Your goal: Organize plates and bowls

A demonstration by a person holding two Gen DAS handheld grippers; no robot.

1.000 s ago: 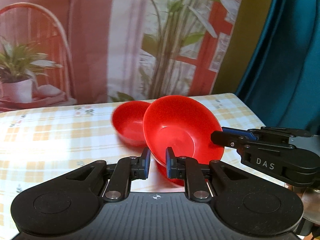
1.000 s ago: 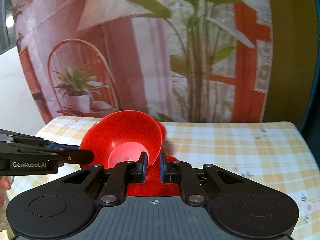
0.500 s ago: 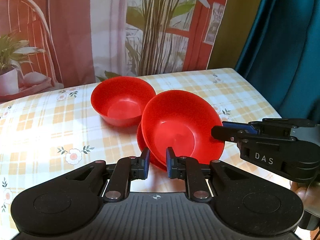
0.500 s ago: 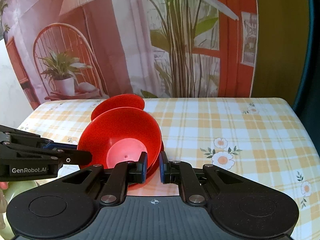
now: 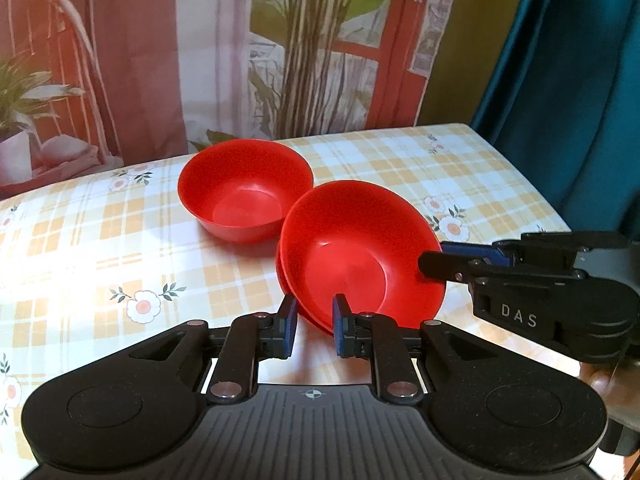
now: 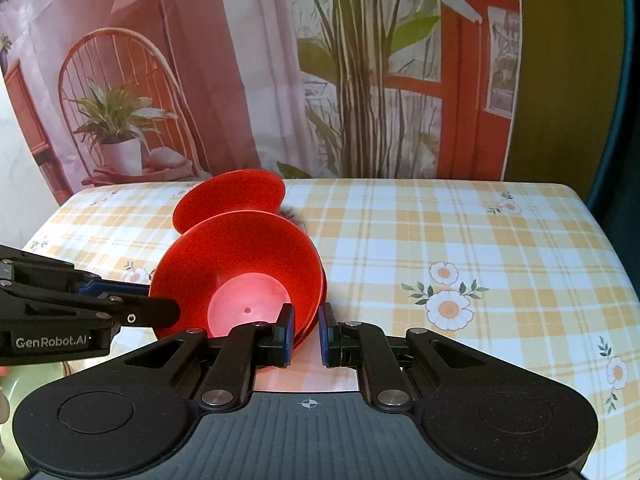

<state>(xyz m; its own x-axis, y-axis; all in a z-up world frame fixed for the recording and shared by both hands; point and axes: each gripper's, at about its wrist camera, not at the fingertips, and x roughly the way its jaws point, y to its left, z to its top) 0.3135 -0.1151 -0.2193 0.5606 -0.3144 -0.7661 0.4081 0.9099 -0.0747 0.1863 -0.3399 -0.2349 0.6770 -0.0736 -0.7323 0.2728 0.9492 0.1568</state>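
Two nested red bowls (image 5: 360,256) (image 6: 240,264) hang tilted, low over the checked tablecloth (image 5: 80,260) (image 6: 440,232). My left gripper (image 5: 314,322) is shut on the near rim of this stack. In the right wrist view, the left gripper (image 6: 160,308) meets the stack's left rim. My right gripper (image 6: 306,332) is shut on the rim at the other side, and its tips (image 5: 430,266) show at the stack's right edge. Whether the stack touches the cloth I cannot tell. A single red bowl (image 5: 244,196) (image 6: 232,196) stands upright on the table just behind it.
A printed backdrop (image 6: 360,80) with a chair and plants hangs behind the table's far edge. A teal curtain (image 5: 560,80) falls past the table's right side. A hand (image 5: 600,388) shows behind the right gripper.
Both grippers have sunk with the stacked bowls and tipped downward, so more tablecloth shows. The stack now sits lower, just in front of the single bowl.
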